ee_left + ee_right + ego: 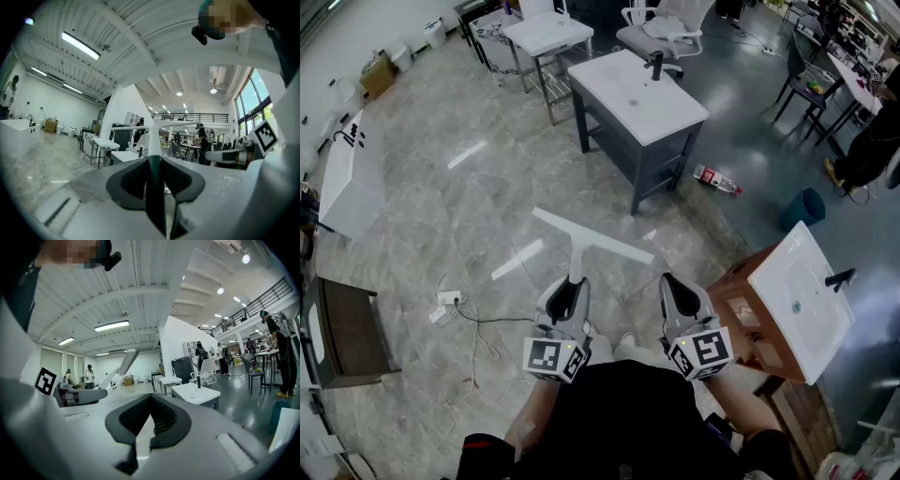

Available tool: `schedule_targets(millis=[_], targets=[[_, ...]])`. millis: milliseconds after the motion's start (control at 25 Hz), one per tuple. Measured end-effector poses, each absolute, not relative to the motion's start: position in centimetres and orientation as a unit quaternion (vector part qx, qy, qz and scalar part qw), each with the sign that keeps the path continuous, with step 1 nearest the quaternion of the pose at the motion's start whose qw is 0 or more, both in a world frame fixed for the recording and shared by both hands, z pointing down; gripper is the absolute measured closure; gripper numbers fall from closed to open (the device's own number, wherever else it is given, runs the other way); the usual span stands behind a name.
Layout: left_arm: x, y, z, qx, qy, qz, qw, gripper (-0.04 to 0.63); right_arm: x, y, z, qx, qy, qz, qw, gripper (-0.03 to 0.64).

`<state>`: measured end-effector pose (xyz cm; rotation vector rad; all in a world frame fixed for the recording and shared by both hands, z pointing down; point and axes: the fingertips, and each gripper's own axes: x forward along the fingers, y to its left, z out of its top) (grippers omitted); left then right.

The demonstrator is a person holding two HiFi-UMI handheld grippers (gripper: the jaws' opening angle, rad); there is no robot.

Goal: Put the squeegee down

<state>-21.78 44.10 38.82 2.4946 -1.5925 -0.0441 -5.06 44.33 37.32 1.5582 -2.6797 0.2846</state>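
Note:
The squeegee [589, 241] is a white T with a long white blade and a dark green handle. My left gripper [567, 298] is shut on that handle and holds it out level over the floor, blade away from me. In the left gripper view the handle [154, 187] runs up between the black pads to the blade [154, 125]. My right gripper [680, 292] hangs beside it on the right, shut with nothing in it. In the right gripper view its black pads [164, 423] meet at the tips, and the squeegee [125, 363] shows at left.
A grey table with a white sink top [637, 94] stands ahead, with a white table [548, 33] and an office chair [661, 33] behind. A bottle [715, 179] and a blue bin [802, 208] are at right. A white basin on a wooden crate [797, 300] stands close right. Cables [450, 305] trail left.

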Motion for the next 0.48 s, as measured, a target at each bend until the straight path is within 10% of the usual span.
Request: schedule_targets(millis=[480], targets=[[-24.2,44.4,39.9,0.844,-0.525,0.02,0.105,0.489,-8.8,45.9,38.0,0.504,-0.856,0.115,0.011,0.617]])
